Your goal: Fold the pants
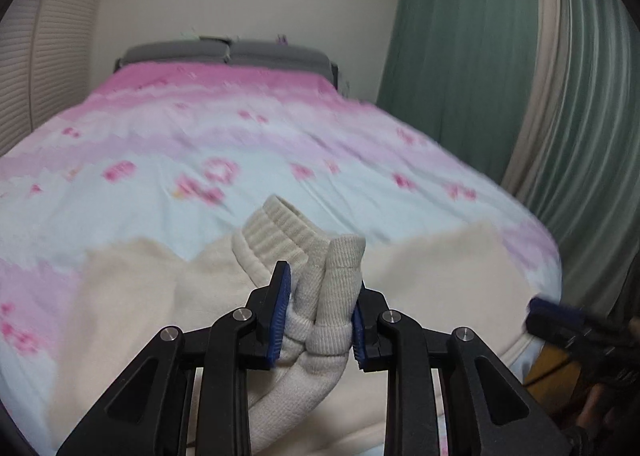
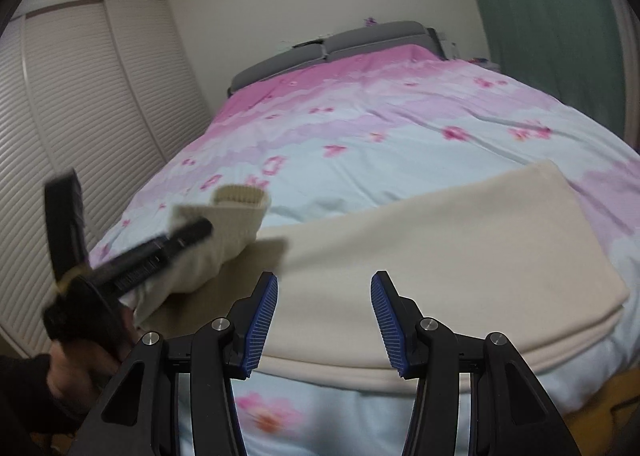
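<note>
Cream pants (image 2: 440, 248) lie across the near end of the bed; they also show in the left wrist view (image 1: 132, 296). My left gripper (image 1: 322, 288) is shut on the ribbed ankle cuffs (image 1: 296, 232) of the pant legs and holds them raised above the rest of the pants. In the right wrist view the left gripper (image 2: 168, 244) and the cuffs (image 2: 240, 200) appear lifted at the left. My right gripper (image 2: 325, 284) is open and empty, just above the near edge of the pants. It shows blurred at the right in the left wrist view (image 1: 560, 316).
The bed has a pink and light-blue flowered cover (image 2: 400, 128) and a grey headboard (image 1: 228, 52). White louvred closet doors (image 2: 80, 104) stand on the left and green curtains (image 1: 460, 36) on the right. The bed's near edge drops off below the grippers.
</note>
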